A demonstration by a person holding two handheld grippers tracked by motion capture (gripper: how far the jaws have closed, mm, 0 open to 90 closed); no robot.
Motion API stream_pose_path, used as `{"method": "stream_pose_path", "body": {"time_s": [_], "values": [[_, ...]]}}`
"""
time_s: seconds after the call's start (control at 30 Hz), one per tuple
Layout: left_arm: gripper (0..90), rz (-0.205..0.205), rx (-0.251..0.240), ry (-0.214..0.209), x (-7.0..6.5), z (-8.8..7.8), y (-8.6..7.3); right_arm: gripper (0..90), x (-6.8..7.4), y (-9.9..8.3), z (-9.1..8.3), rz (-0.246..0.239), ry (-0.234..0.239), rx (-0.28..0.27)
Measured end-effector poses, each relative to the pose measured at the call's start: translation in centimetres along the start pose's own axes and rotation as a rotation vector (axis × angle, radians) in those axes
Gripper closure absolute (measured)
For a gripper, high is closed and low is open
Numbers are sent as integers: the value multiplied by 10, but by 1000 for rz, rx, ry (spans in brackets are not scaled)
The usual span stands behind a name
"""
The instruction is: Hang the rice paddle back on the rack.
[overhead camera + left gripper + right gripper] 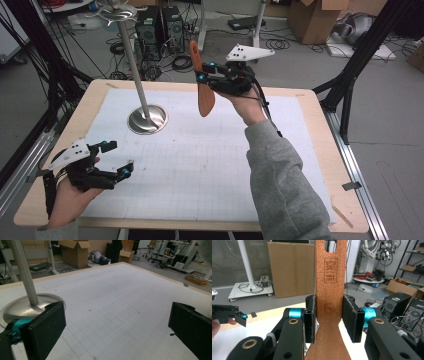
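A brown wooden spatula [201, 82] hangs in the air above the far middle of the table, handle up and blade down. My right gripper [204, 72] is shut on its handle; the right gripper view shows both pads pressed against the stamped handle [329, 290]. My left gripper [119, 159] rests low over the near left corner with its jaws wide apart and nothing between them. In the left gripper view its pads [45, 330] frame bare gridded mat. The left gripper [235, 315] also appears far off at the left of the right gripper view.
A metal stand with a round base [147, 120] and an upright pole [132, 55] stands at the far left of the white gridded mat [200, 165]; base [22, 306] lies just beyond the left jaw. Boxes, cables and computers sit on the floor behind the table.
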State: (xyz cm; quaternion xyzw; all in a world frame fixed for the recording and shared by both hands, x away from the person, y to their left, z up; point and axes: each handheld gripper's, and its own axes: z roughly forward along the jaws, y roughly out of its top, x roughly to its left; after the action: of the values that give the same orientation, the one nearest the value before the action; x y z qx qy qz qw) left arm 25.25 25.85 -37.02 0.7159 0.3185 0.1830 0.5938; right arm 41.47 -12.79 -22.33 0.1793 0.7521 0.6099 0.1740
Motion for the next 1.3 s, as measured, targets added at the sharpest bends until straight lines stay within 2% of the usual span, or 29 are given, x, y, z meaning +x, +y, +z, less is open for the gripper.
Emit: {"method": "stream_pose_path", "body": {"time_s": [0.17, 0.47, 0.7, 0.83, 1.0, 1.1, 1.3], "values": [[18, -1, -11, -22, -2, -2, -1, 652, 1, 7, 9, 6, 2, -18], [18, 2, -5, -19, -3, -1, -1, 652, 3, 9, 30, 46, 7, -26], [18, -3, -4, -20, -4, 1, -2, 652, 7, 16, 45, 30, -3, -20], [18, -2, -5, -20, -5, 1, -2, 652, 13, 22, 56, -10, -18, -13], [18, -6, -5, -17, -6, 0, -3, 652, 19, 29, 66, -18, -21, -12], [18, 5, 5, -8, -5, 0, -3, 652, 21, 32, 72, -7, -26, -21], [18, 0, 1, -2, -4, -3, -4, 652, 20, 31, 84, 18, -29, -27]]}}
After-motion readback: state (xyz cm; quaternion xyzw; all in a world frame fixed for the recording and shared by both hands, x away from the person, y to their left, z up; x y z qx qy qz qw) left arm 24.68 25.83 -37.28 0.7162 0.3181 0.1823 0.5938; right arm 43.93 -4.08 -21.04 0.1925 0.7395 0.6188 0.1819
